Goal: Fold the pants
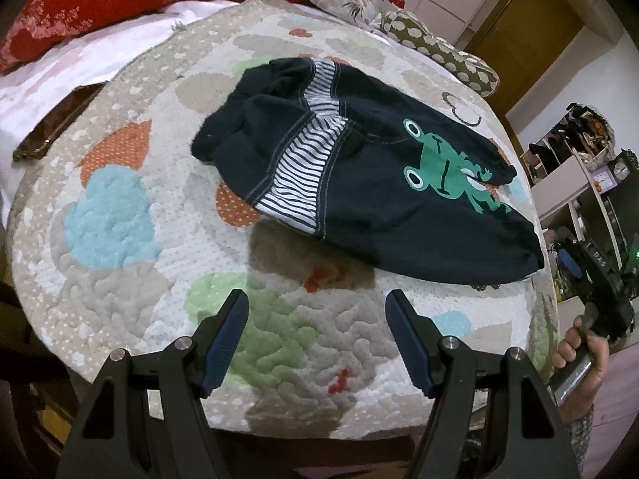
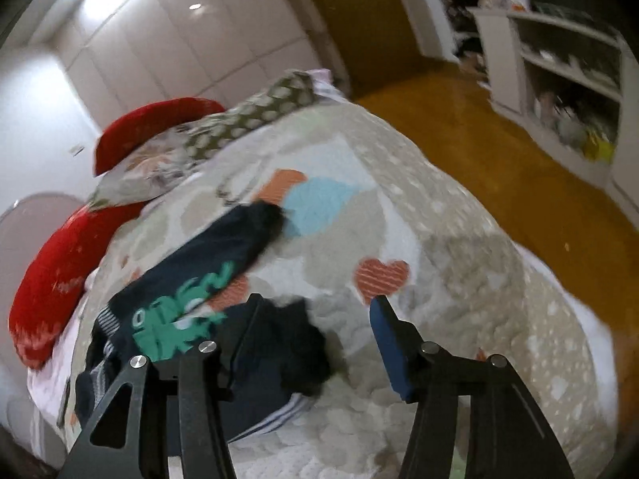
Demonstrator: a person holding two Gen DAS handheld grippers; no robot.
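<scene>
While both grippers are empty, left gripper [image 1: 315, 335] at lower centre hangs w/ jaws apart over bare quilt [image 1: 120, 263]; right gripper [image 2: 315, 343], jaws apart too, nothing clamped. Beyond, mid-frame, frog-print pants [image 1: 371, 183] lie doubled on bed, prob. released to settle flat. Red pillow [image 1: 80, 12] upper left.

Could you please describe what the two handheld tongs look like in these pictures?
Both the left tongs and right tongs have matte black angular arms with silver round pivot pins and ribbed dark blue pads. In the left wrist view, a hand grips the right tool's black body and silvery handle.
</scene>
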